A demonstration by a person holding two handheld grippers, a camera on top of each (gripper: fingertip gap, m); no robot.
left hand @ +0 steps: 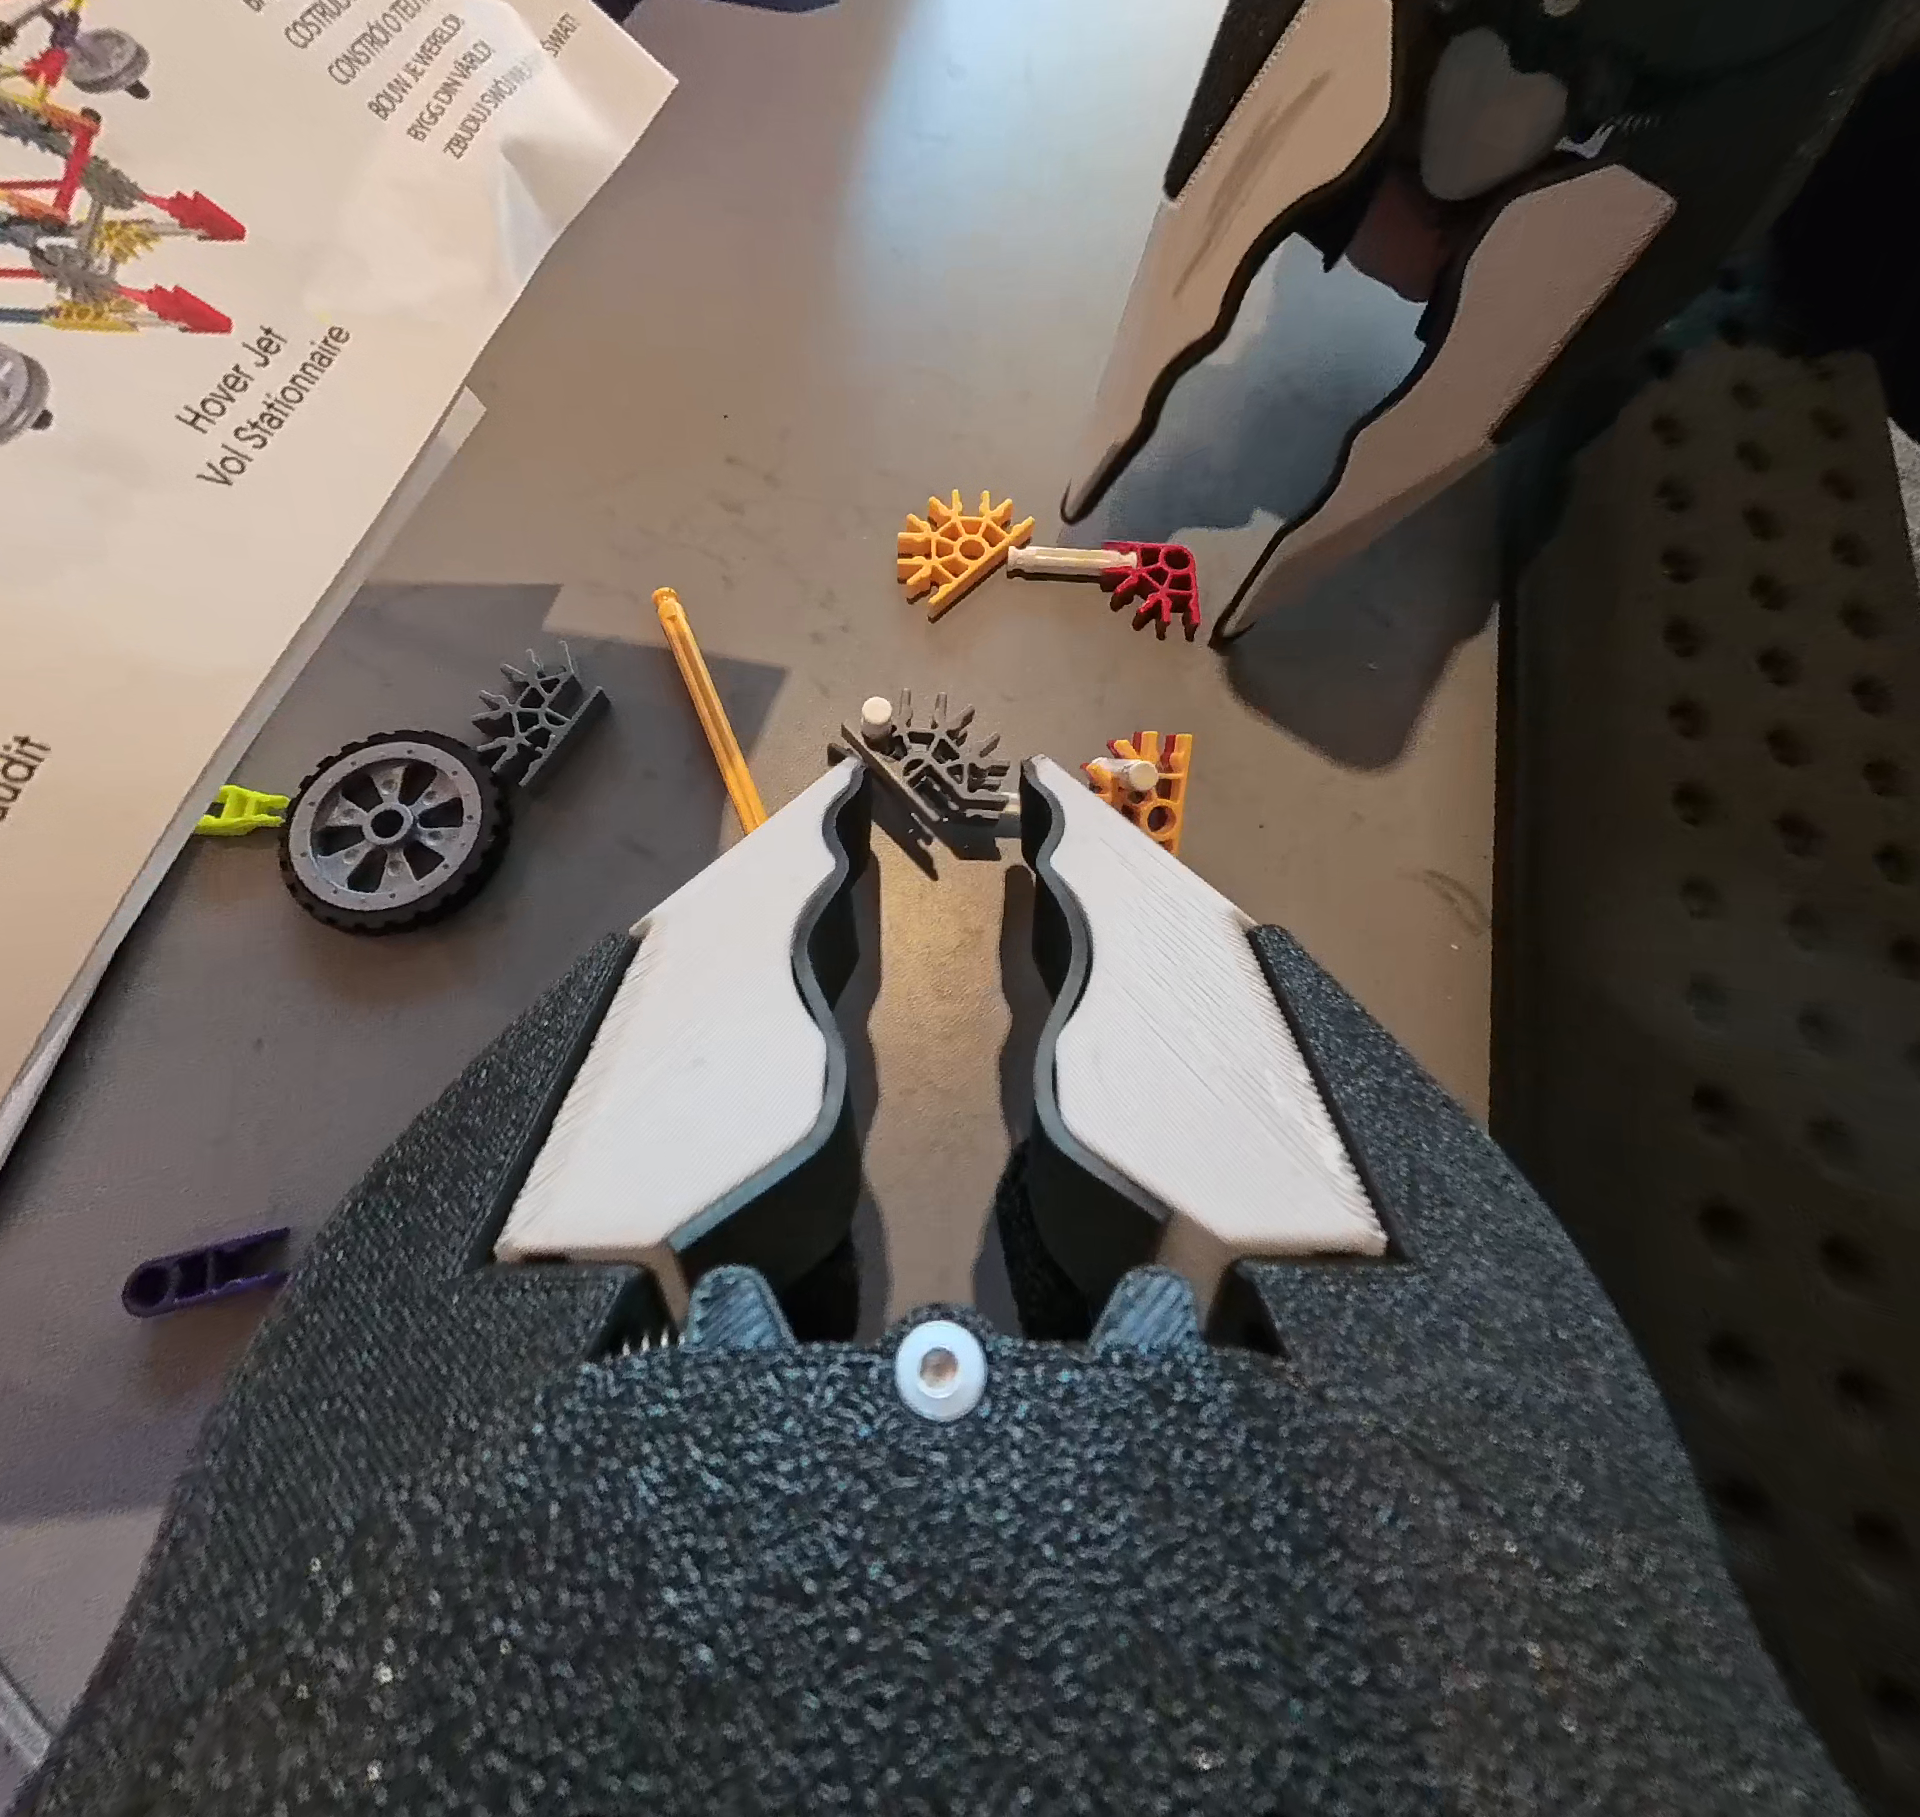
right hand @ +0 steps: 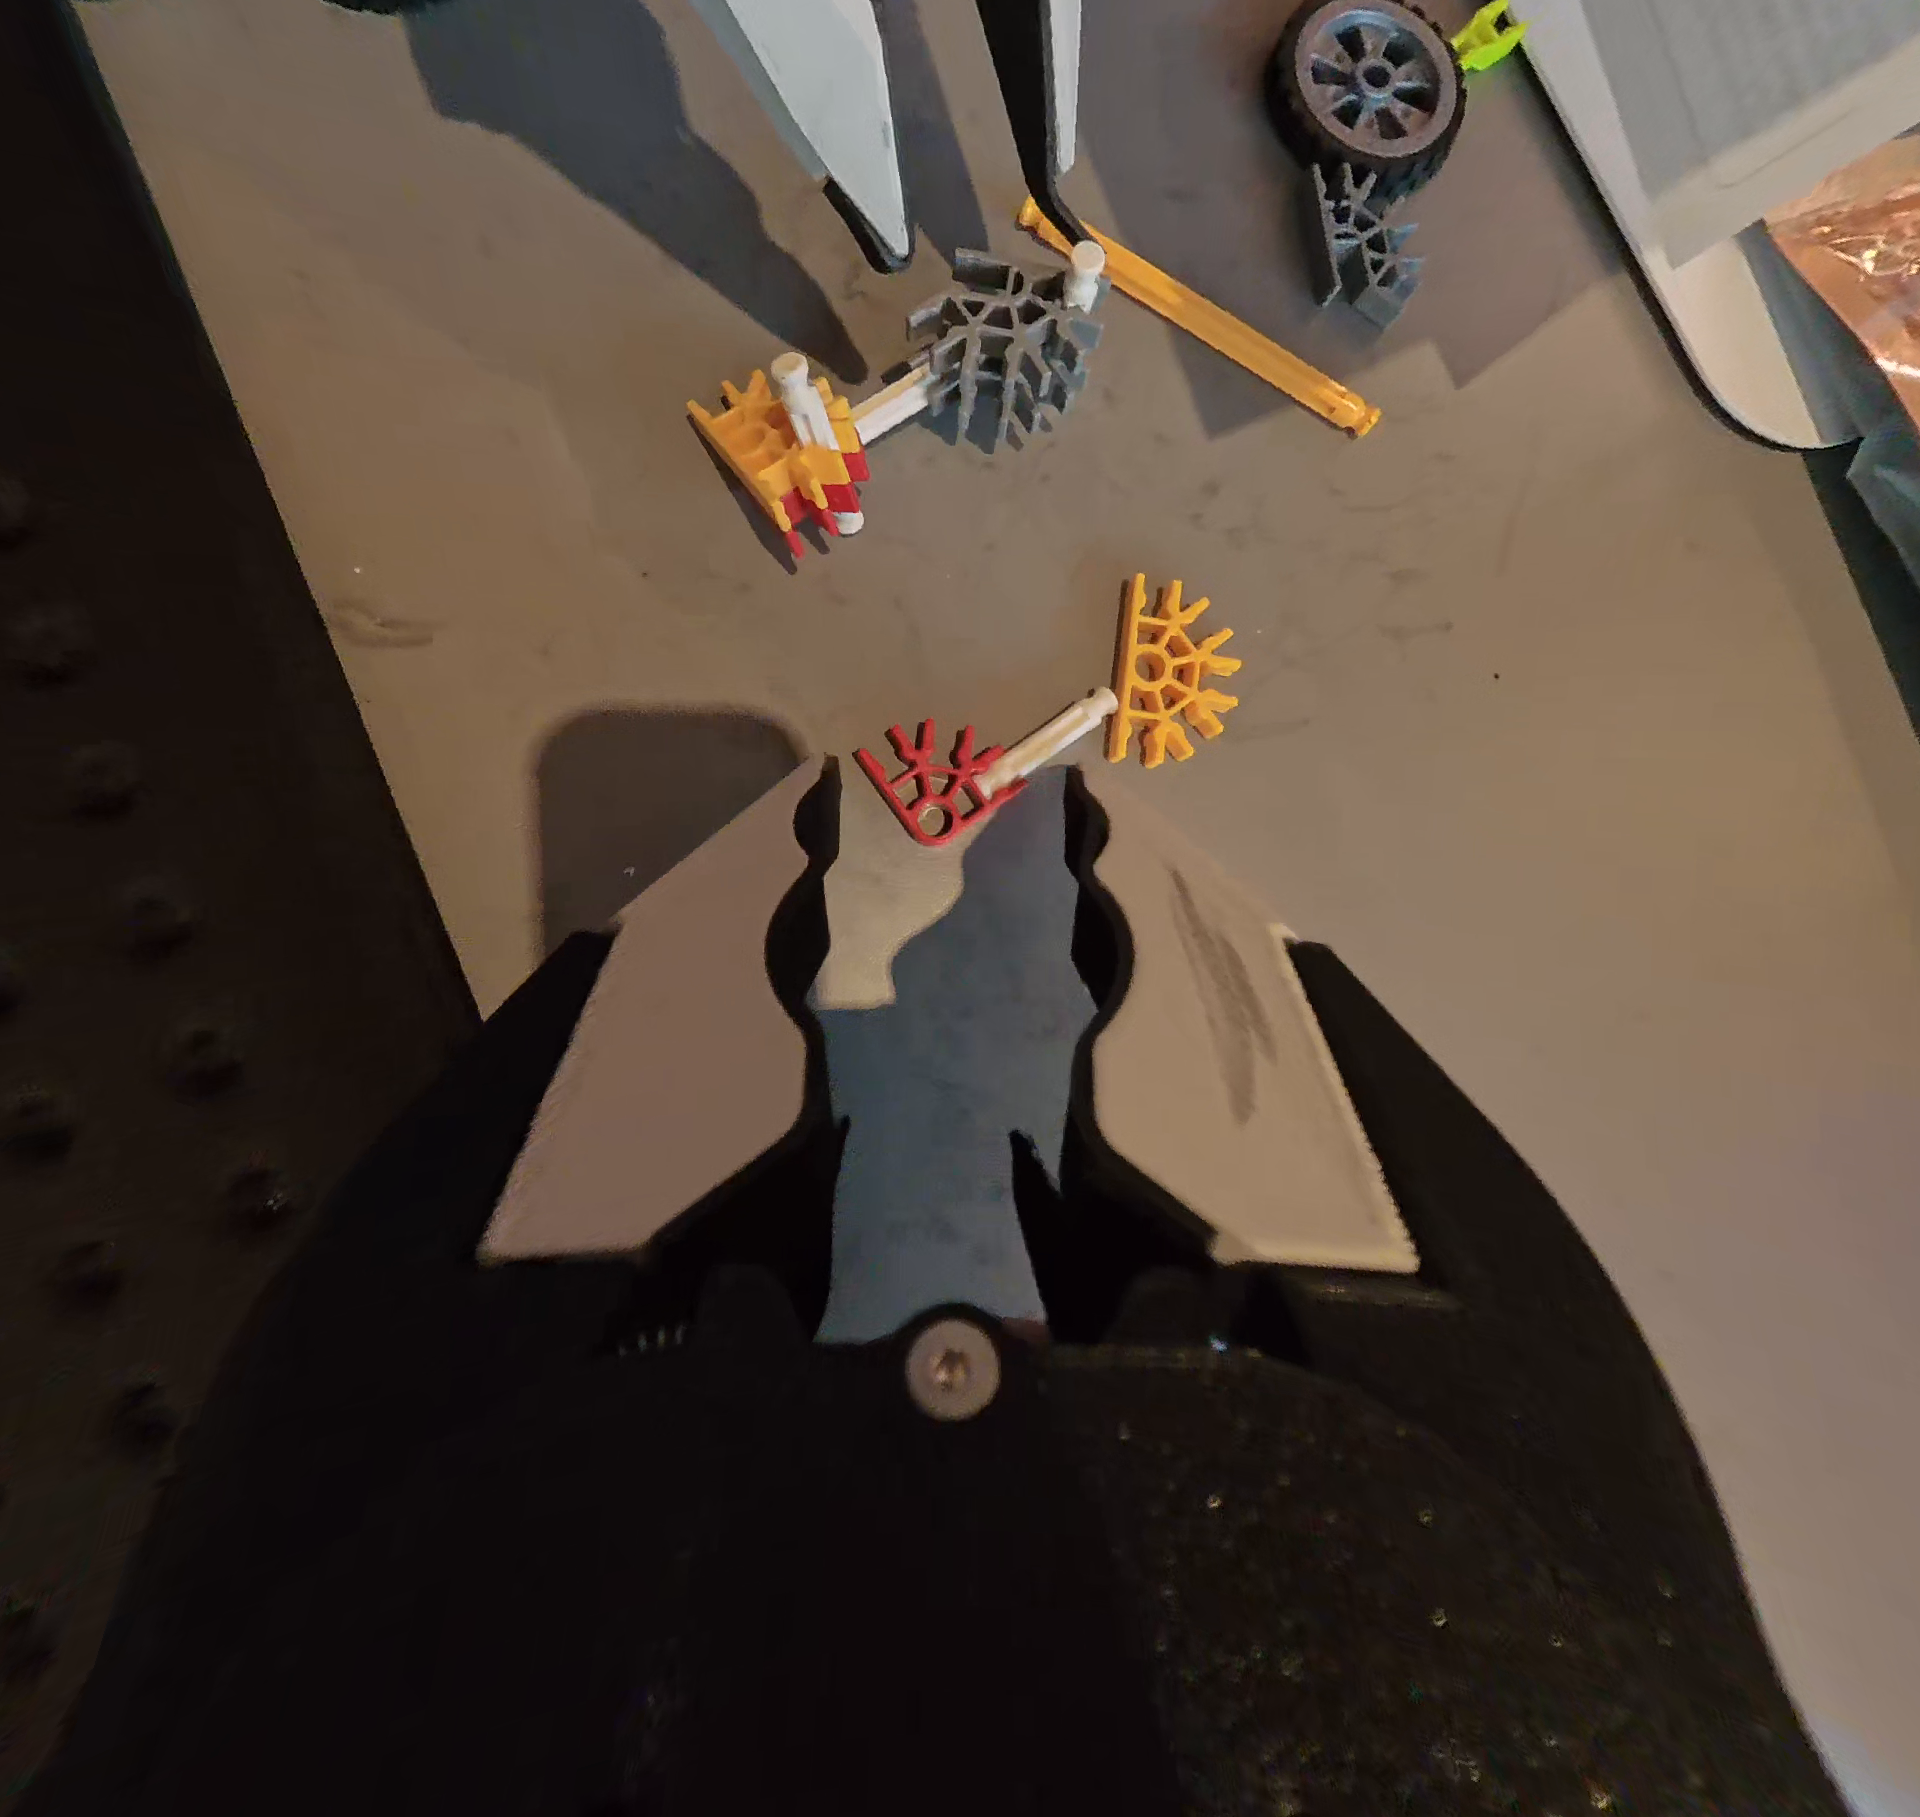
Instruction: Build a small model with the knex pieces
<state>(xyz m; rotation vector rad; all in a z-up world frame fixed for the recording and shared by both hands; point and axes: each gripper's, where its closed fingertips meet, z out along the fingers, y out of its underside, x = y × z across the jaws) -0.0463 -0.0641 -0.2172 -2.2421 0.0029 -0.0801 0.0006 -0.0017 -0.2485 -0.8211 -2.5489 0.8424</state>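
My left gripper [left hand: 945, 791] is open and empty. Its tips stand on either side of a grey fan-shaped connector [left hand: 935, 759] that is joined by a white rod to a yellow and red connector stack [left hand: 1143, 796]. My right gripper [right hand: 951, 775] is open and empty, with a red corner connector [right hand: 930, 817] just beyond its tips. A white rod [right hand: 1049, 739] links the red connector to a yellow half-round connector [right hand: 1169, 671]. This piece also shows in the left wrist view [left hand: 961, 552], with the right gripper [left hand: 1151, 570] over its red end.
A loose yellow rod [left hand: 712, 707], a wheel [left hand: 390, 832] with a grey connector [left hand: 540, 713] and green clip [left hand: 244, 811], and a purple piece [left hand: 203, 1274] lie on the grey table. An instruction booklet [left hand: 260, 261] is on the left and a black perforated mat [left hand: 1714, 832] on the right. Some 9 cm of space lies between my two pairs of fingers. My left gripper's tips are some 6 cm from the loose yellow rod [left hand: 712, 707]. The right camera catches it too, in the right wrist view [right hand: 1237, 330].
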